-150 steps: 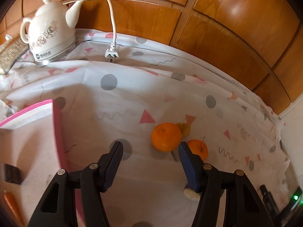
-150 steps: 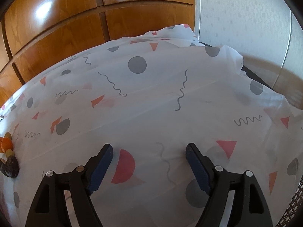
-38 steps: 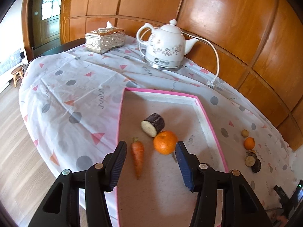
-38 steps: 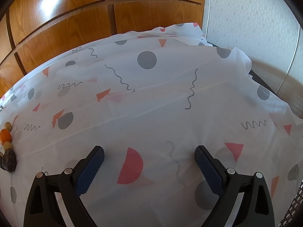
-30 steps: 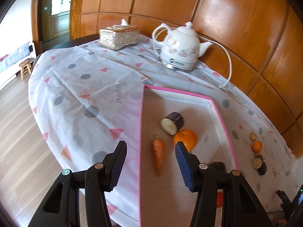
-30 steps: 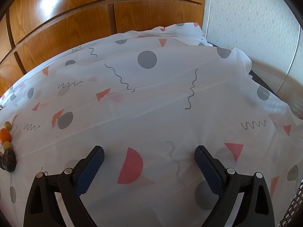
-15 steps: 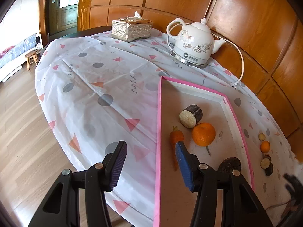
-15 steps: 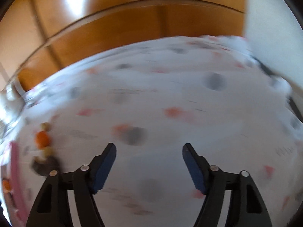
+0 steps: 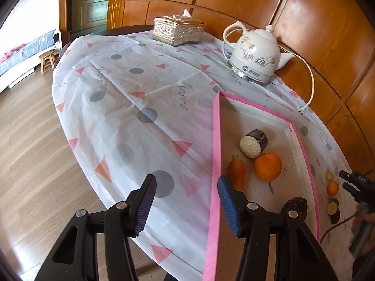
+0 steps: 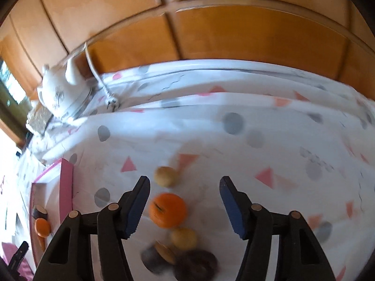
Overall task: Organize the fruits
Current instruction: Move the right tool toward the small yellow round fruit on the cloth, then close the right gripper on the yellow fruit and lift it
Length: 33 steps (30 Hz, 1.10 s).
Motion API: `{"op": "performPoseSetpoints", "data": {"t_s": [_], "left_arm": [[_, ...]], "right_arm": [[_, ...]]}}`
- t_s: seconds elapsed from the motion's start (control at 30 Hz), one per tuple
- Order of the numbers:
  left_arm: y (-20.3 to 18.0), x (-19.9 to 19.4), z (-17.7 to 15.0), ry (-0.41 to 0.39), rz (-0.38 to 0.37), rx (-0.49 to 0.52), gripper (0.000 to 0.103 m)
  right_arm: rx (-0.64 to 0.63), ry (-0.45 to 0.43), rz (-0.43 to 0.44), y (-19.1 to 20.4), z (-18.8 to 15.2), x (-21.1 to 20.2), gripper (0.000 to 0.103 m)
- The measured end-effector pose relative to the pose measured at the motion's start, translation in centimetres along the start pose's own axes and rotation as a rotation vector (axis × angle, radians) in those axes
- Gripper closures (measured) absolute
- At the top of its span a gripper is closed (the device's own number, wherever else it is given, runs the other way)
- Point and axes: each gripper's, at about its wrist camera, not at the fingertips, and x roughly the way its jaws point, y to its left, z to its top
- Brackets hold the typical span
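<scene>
In the right wrist view my right gripper point(image 10: 184, 187) hangs over a fruit cluster on the patterned cloth, jaws closing. A small orange point(image 10: 168, 209) lies between the fingers near the left one, not pressed. Two yellowish fruits point(image 10: 165, 176) point(image 10: 183, 238) and dark cut pieces point(image 10: 194, 263) lie around it. My left gripper point(image 9: 186, 187) stands open and empty over the near left rim of the pink-edged tray point(image 9: 216, 140). In the tray lie a big orange point(image 9: 268, 166), a carrot point(image 9: 237, 172), a cut dark root point(image 9: 254, 140) and a dark lump point(image 9: 294, 208).
A white kettle point(image 9: 255, 56) with its cord stands at the back by the wood panelling, and a silver tissue box point(image 9: 178, 31) is behind it. The round table's edge drops to wooden floor on the left. The right gripper point(image 9: 345, 180) shows at the left view's far right.
My right gripper swept left across the cloth to the fruit cluster and its jaws narrowed. My left gripper drifted left off the tray's middle; the big orange stays in the tray.
</scene>
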Motion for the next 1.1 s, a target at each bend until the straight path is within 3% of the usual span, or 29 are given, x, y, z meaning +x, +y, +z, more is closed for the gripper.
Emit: {"op": "performPoseSetpoints", "data": {"t_s": [0.2,0.27,0.37,0.53,0.73,0.87,1.1], "left_arm": [[1.0,0.1,-0.2,0.004,0.01,-0.031,0.047],[1.1,0.3,-0.2,0.01,0.012,-0.038,0.046],[1.2,0.3,-0.2,0.009,0.013,-0.038,0.046],[1.1,0.2,-0.3,0.009,0.012,-0.036,0.046],[1.0,0.0,-0.4,0.006,0.0,-0.035,0.046],[0.8,-0.4,-0.5,0.002,-0.005,-0.029,0.046],[0.8,-1.0,-0.6,-0.007,-0.017,-0.028,0.046]], "right_arm": [[-0.052,0.089,-0.034,1.9,0.8,3.8,0.043],[-0.068,0.12,-0.054,2.1,0.8,4.8,0.066],[-0.105,0.109,-0.069,2.6,0.6,4.9,0.074],[-0.121,0.053,-0.084,2.7,0.9,3.7,0.074],[-0.153,-0.048,-0.036,4.6,1.2,0.8,0.074],[-0.197,-0.079,0.044,7.0,0.6,-1.0,0.074],[-0.261,-0.051,0.187,11.2,-2.0,-2.1,0.074]]}}
